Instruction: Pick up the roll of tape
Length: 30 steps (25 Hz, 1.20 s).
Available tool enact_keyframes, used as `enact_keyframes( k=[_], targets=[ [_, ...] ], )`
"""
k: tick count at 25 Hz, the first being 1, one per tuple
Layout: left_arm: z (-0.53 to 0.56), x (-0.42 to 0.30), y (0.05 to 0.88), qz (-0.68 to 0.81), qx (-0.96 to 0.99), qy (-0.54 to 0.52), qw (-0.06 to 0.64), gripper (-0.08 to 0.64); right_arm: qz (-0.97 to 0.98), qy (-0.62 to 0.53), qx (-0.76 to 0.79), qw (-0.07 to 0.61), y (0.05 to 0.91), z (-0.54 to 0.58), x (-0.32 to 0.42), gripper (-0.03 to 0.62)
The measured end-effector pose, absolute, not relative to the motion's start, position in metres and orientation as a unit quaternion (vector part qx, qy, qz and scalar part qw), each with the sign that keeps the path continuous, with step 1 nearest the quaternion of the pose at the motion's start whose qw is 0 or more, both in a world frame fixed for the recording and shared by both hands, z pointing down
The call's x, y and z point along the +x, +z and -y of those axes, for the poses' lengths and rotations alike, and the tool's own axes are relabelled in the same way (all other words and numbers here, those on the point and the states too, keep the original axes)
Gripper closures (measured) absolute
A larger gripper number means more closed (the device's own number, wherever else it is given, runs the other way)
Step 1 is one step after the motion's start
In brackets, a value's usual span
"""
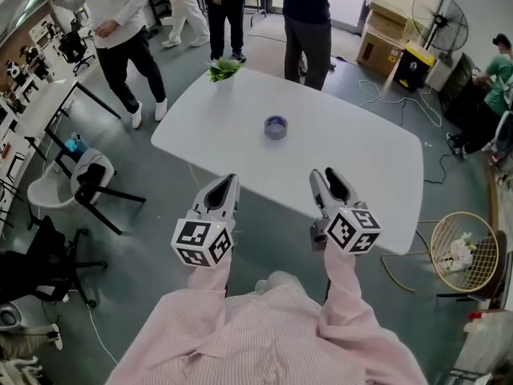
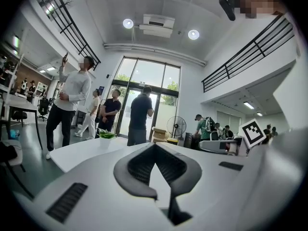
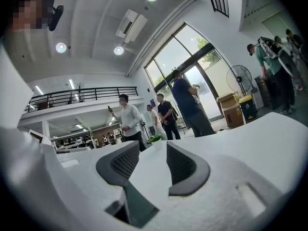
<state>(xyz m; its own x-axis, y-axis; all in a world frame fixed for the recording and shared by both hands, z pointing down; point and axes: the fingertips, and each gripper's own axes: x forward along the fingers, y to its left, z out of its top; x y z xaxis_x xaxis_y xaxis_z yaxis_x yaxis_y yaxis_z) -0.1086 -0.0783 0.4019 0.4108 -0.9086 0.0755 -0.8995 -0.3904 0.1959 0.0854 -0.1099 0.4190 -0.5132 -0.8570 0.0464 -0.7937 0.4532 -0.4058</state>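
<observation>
The roll of tape, a small blue ring, lies flat near the middle of the white table in the head view. Both grippers are held level at the table's near edge, well short of the tape. My left gripper sits to the tape's near left, and its fingertips meet with nothing between them. To the near right, my right gripper has a clear gap between its jaws, and that gap is empty. Neither gripper view shows the tape.
A small potted plant stands at the table's far edge. Several people stand beyond the table. Chairs are on the left, a wire basket on the right, and a fan and cardboard boxes at the back.
</observation>
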Motion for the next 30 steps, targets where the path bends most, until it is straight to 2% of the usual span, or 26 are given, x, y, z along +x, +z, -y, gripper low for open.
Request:
enact_keyframes(
  k=[11,30],
  targets=[
    [0.135,-0.129,0.421,0.545,0.828,-0.026,0.127,0.56,-0.845,-0.224,-0.481,0.064,0.442,0.17,0.066,0.43],
    [0.296,-0.14,0.471,0.542,0.812,-0.004,0.214,0.56,-0.832,-0.293,-0.471,-0.009,0.49,0.34,0.045,0.43]
  ],
)
